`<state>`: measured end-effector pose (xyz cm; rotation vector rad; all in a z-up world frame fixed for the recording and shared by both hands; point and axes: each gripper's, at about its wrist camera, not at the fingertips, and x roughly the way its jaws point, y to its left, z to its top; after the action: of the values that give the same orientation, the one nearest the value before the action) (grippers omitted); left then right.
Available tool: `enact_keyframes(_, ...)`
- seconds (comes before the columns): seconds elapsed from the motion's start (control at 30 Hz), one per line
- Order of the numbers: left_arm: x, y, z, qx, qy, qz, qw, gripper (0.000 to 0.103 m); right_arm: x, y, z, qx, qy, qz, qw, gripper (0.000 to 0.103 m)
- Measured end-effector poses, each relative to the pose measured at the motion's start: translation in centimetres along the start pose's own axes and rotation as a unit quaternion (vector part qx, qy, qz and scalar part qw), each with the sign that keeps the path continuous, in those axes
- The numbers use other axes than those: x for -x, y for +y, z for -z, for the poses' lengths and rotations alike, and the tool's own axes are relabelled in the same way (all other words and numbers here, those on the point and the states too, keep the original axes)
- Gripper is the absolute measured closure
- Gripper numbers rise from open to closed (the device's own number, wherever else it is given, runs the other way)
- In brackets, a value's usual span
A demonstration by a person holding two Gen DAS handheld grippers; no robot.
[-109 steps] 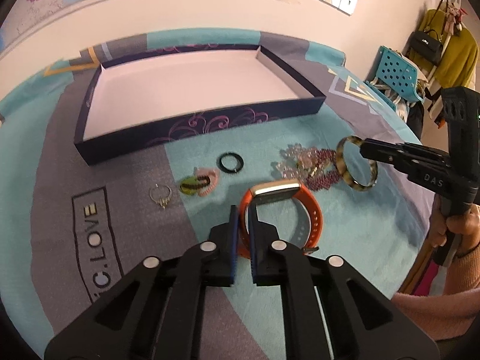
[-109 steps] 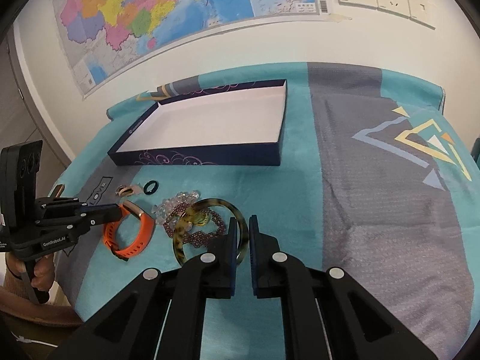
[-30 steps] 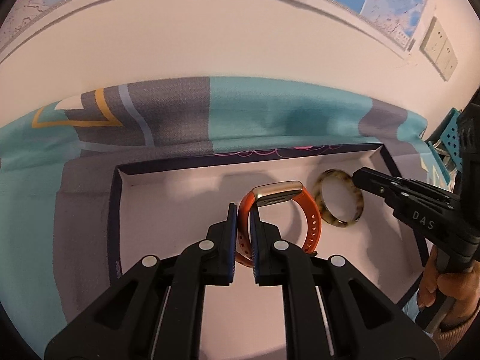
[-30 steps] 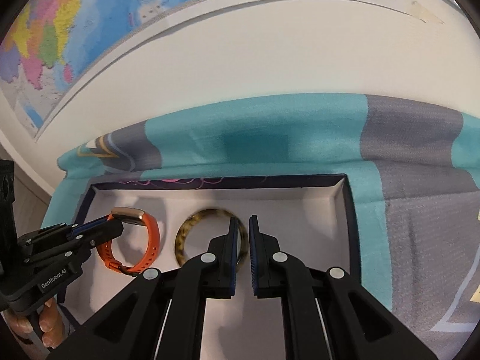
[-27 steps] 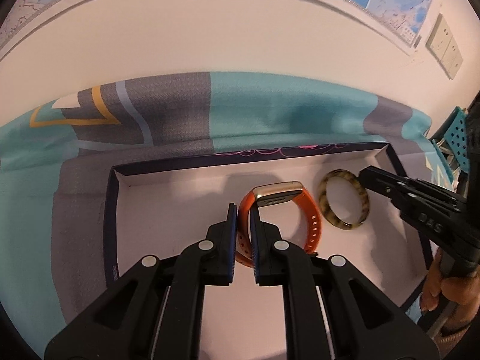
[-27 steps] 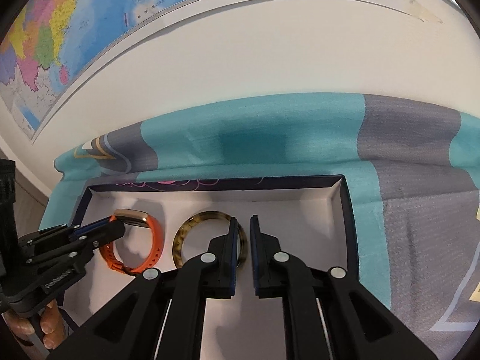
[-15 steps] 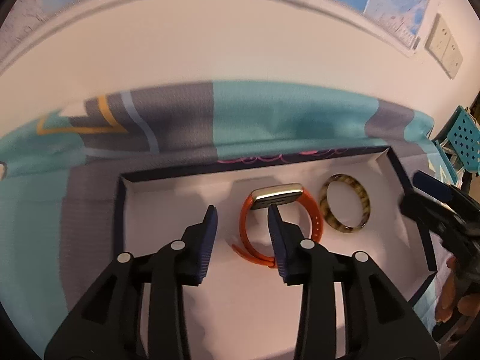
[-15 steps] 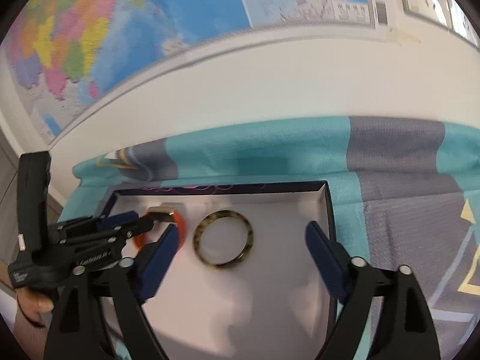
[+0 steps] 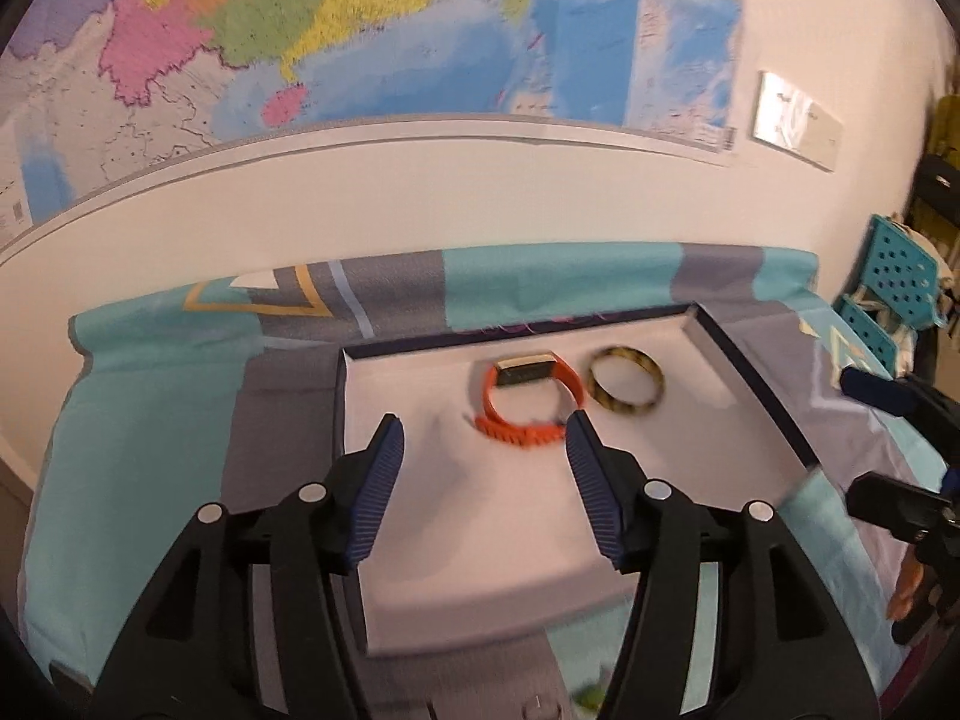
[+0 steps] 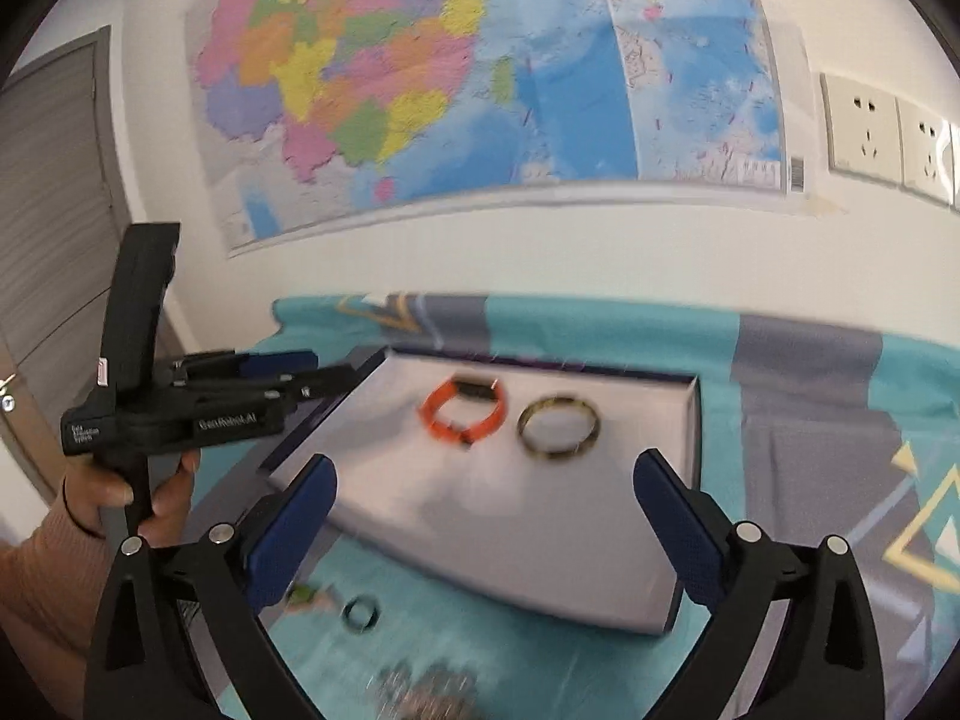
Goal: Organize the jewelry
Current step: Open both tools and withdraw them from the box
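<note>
An orange watch band (image 9: 522, 405) (image 10: 465, 411) and a tortoiseshell bangle (image 9: 627, 384) (image 10: 558, 426) lie side by side on the white floor of the dark blue tray (image 9: 753, 387) (image 10: 693, 420), near its far wall. My left gripper (image 9: 485, 429) (image 10: 330, 367) hangs above the tray, back from the watch band; its jaws are opening with nothing between them. My right gripper (image 10: 485, 468) (image 9: 864, 444) is drawn back near the tray's front edge. Its jaws are opening wide and hold nothing.
On the teal and grey cloth in front of the tray lie a black ring (image 10: 361, 612), a green and pink hair tie (image 10: 306, 594) and a blurred pile of beads (image 10: 432, 690). A wall with a map stands just behind the table. A blue chair (image 9: 900, 276) is at the right.
Both grippers let go: the left released the watch band, the right the bangle. Both opened and drew back and up from the tray, where the two pieces now lie.
</note>
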<state>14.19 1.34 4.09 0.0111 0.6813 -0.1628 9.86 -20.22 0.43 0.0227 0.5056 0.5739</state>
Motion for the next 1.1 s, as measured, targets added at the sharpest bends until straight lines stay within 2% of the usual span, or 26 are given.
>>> enact_keyframes(0.17, 2.1, -0.1, 2.9, -0.011, -0.005, 0.011, 0.9999, 0.044, 1.1, 0.9, 2.6, 0.018, 0.022, 0.043, 0.999, 0.007)
enact_keyframes(0.27, 3.0, -0.1, 4.7, -0.013, 0.005, 0.017, 0.9998, 0.044, 1.8, 0.6, 4.1, 0.008, 0.023, 0.045, 0.999, 0.007)
enact_keyframes(0.4, 3.5, -0.7, 6.9, -0.019, 0.015, 0.022, 0.9995, 0.044, 1.8, 0.2, 6.2, -0.009, 0.059, 0.03, 0.998, 0.007)
enact_keyframes(0.57, 3.9, -1.8, 9.3, -0.037, 0.027, 0.029, 0.9985, 0.044, 2.3, 0.3, 8.4, -0.005, 0.07, 0.056, 0.996, 0.008)
enact_keyframes(0.63, 4.3, -2.1, 9.9, -0.04, 0.026, 0.033, 0.9983, 0.044, 2.5, 0.3, 8.8, -0.005, 0.072, 0.063, 0.995, 0.015)
enact_keyframes(0.67, 4.4, -2.3, 10.2, -0.042, 0.024, 0.032, 0.9983, 0.044, 2.5, 0.2, 9.1, -0.005, 0.074, 0.058, 0.996, 0.025)
enact_keyframes(0.73, 4.6, -2.6, 10.6, -0.045, 0.024, 0.033, 0.9982, 0.043, 2.4, 0.3, 9.4, -0.004, 0.083, 0.058, 0.995, 0.03)
enact_keyframes(0.8, 4.7, -3.0, 11.1, -0.048, 0.026, 0.033, 0.998, 0.043, 2.0, 0.6, 9.7, 0.004, 0.093, 0.06, 0.994, 0.041)
enact_keyframes(0.87, 4.8, -3.2, 11.5, -0.052, 0.028, 0.031, 0.9978, 0.043, 1.9, 0.8, 9.9, 0.012, 0.097, 0.06, 0.993, 0.045)
enact_keyframes(1.1, 5.0, -3.0, 12.3, -0.048, 0.035, 0.028, 0.9978, 0.043, 2.1, 1.1, 9.4, 0.022, 0.09, 0.051, 0.994, 0.067)
